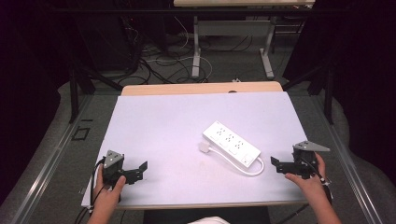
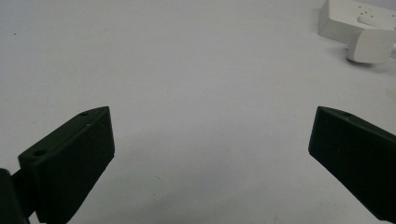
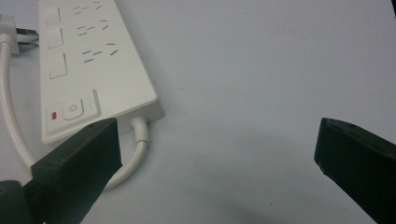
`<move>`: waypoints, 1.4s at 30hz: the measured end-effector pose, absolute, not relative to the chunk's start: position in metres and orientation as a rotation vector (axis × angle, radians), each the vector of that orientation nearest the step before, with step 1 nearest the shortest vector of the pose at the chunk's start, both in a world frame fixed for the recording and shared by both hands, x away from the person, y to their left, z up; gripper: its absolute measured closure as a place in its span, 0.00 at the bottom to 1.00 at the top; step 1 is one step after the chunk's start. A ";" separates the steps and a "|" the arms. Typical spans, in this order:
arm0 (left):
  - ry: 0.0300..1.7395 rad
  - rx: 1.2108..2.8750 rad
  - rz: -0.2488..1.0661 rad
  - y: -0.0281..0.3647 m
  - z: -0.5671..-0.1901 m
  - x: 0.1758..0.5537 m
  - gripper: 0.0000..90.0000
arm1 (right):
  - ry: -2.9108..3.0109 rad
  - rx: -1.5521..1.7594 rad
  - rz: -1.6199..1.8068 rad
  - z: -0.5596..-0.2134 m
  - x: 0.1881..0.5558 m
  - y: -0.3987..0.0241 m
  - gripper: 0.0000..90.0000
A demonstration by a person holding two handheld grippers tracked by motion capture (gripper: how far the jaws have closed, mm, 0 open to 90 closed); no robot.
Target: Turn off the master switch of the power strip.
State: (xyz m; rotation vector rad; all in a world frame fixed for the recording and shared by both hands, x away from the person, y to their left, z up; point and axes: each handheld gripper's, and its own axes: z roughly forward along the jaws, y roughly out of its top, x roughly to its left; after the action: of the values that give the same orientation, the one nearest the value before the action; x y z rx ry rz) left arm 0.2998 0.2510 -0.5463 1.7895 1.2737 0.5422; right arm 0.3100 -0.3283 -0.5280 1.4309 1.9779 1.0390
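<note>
Both grippers, left and right, spread wide, flanking white power strip.

The high view looks forward and down from above the person's side onto the whole table, with the floor and a second desk beyond. The left gripper view sits low and close over the tabletop, facing the power strip far off at upper right. The right gripper view, equally low, faces the strip's switch end from near. All three views share that strip.
</note>
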 end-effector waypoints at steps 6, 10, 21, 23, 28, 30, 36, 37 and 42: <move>1.282 1.787 0.539 0.252 -0.546 0.300 0.01 | 1.964 1.432 1.056 -0.534 0.308 -0.330 0.00; 1.286 1.788 0.541 0.252 -0.546 0.300 0.01 | 1.958 1.432 1.053 -0.540 0.307 -0.332 0.00; 1.295 1.784 0.535 0.254 -0.547 0.300 0.01 | 1.948 1.458 1.039 -0.553 0.304 -0.340 0.00; 1.297 1.785 0.533 0.254 -0.547 0.300 0.01 | 1.954 1.458 1.033 -0.554 0.304 -0.341 0.00; 1.298 1.786 0.533 0.254 -0.547 0.301 0.01 | 1.960 1.468 1.017 -0.556 0.304 -0.343 0.00; 1.298 1.786 0.533 0.254 -0.547 0.301 0.01 | 1.931 1.467 1.033 -0.558 0.305 -0.342 0.00; 1.299 1.788 0.534 0.255 -0.547 0.301 0.01 | 1.931 1.470 1.023 -0.559 0.305 -0.342 0.00; 1.301 1.787 0.535 0.255 -0.547 0.301 0.01 | 1.931 1.469 1.021 -0.559 0.305 -0.342 0.00; 1.300 1.787 0.533 0.255 -0.547 0.300 0.01 | 1.942 1.463 1.027 -0.558 0.305 -0.341 0.00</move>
State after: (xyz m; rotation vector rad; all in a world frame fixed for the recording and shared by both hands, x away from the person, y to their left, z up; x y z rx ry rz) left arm 0.3003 0.2548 -0.5466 1.7873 1.2998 0.5328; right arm 0.3050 -0.3409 -0.5581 1.4630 1.9419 1.0270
